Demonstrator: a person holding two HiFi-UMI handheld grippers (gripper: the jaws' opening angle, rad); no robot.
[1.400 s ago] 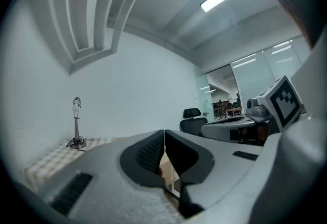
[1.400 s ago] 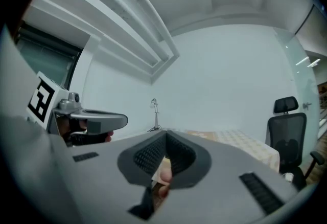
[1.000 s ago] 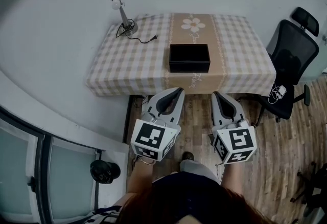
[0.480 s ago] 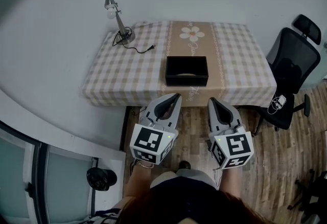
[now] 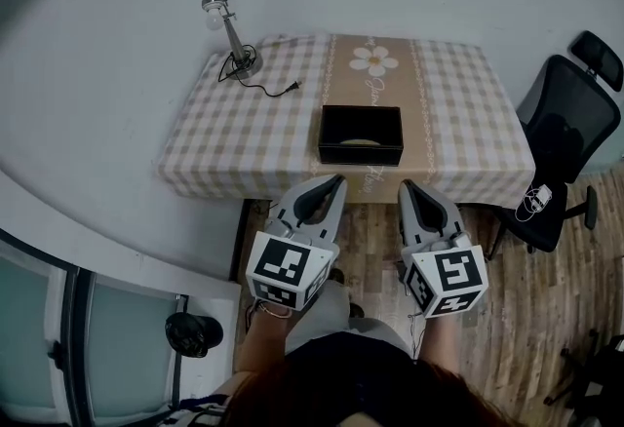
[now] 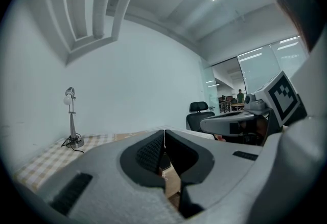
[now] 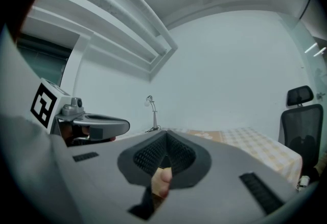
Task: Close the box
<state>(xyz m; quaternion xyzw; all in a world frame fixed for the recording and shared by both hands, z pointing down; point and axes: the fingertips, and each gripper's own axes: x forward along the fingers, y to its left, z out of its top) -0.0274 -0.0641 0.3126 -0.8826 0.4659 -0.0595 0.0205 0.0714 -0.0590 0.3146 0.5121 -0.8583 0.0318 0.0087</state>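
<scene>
A black open box sits on the checked tablecloth near the table's front edge, something pale inside it. My left gripper is held in front of the table, just short of its edge, jaws shut with nothing between them. My right gripper hangs beside it at the same height, also shut and empty. In the left gripper view the left gripper points at the table and the right gripper's body shows at the right. In the right gripper view the right gripper tips meet, with the lamp beyond.
A desk lamp with a loose cord stands at the table's back left corner. A black office chair is at the table's right. A white wall lies behind the table, glass panels at lower left. Wooden floor lies underfoot.
The view has shifted slightly; the table and box sit a little nearer and to the right. Both grippers stay shut in front of the table edge.
</scene>
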